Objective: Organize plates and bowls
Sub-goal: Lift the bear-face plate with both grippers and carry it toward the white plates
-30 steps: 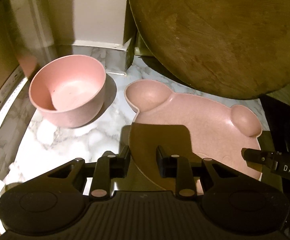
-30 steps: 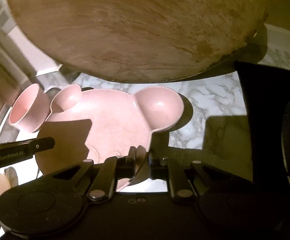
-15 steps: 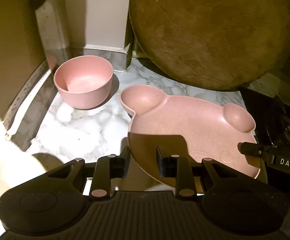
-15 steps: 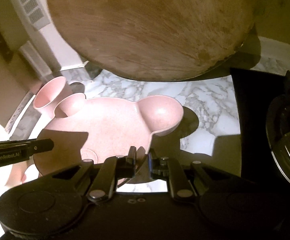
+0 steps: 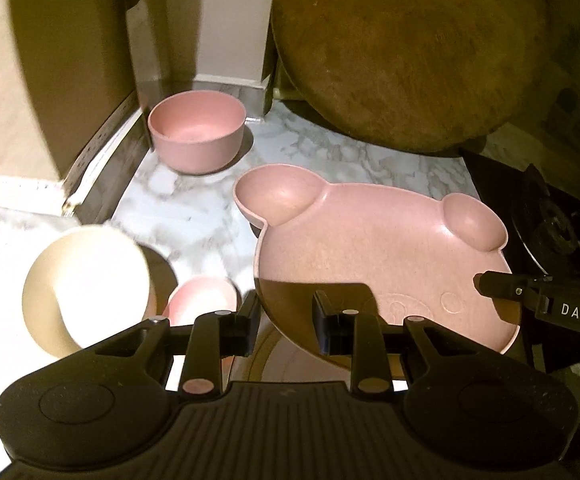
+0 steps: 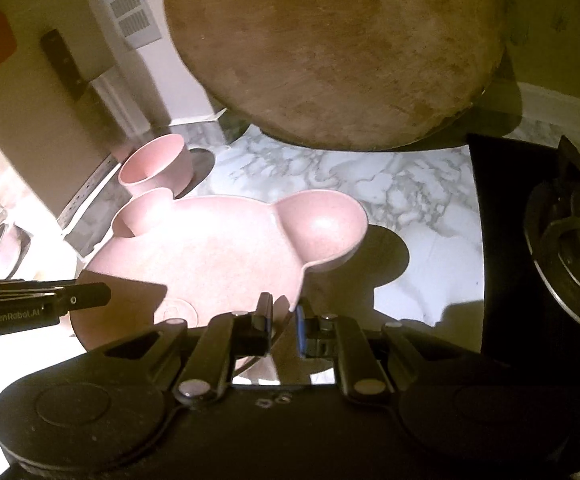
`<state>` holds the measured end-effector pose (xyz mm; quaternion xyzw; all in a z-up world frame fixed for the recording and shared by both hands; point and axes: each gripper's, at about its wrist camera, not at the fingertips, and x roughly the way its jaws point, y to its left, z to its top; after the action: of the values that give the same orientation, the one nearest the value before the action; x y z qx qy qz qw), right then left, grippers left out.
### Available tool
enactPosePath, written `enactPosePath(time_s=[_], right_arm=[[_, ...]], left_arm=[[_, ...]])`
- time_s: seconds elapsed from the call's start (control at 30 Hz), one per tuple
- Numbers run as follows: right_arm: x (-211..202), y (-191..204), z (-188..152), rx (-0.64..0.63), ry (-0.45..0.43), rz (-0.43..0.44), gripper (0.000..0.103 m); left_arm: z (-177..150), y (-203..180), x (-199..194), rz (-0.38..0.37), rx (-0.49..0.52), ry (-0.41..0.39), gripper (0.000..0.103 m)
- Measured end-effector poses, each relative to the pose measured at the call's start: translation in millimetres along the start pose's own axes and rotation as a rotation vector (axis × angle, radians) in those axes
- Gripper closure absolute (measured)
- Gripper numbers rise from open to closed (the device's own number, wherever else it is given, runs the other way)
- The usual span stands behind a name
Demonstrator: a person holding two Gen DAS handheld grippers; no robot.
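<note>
A pink bear-shaped plate (image 5: 373,248) with two round ear cups hangs above the marble counter, held by both grippers. My left gripper (image 5: 286,314) is shut on its near left rim. My right gripper (image 6: 284,322) is shut on its near right rim, and the plate (image 6: 218,256) fills the middle of that view. A pink bowl (image 5: 197,136) stands on the counter at the back left, also in the right wrist view (image 6: 156,166). A cream bowl (image 5: 84,288) and a small pink bowl (image 5: 204,298) sit below on the left.
A large round wooden board (image 5: 405,52) leans against the back wall. A black stove with a burner (image 6: 569,236) lies to the right. A wall and cabinet edge (image 5: 70,80) close off the left. Another pinkish plate (image 5: 290,360) shows under the held plate.
Both grippers have lifted the bear plate and drawn it back from the wall. The cream bowl and small pink bowl have come into the left wrist view.
</note>
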<state>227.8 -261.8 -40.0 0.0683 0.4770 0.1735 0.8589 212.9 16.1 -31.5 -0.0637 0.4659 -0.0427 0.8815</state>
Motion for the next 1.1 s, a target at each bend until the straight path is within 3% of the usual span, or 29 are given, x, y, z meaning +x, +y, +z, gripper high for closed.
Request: enactPosePath(time_s=[0.43, 1.1], right_arm=[[-12.7, 13.1, -36.7, -0.007, 0.017, 0.014, 0.093], [-4.4, 12.2, -56.5, -0.02, 0.016, 0.003, 0.092]], left_arm=[[-39.3, 4.3, -15.5, 0.002, 0.0, 0.014, 0.076], [-54.9, 3.2, -7.6, 0.011, 0.003, 0.023, 0.076]])
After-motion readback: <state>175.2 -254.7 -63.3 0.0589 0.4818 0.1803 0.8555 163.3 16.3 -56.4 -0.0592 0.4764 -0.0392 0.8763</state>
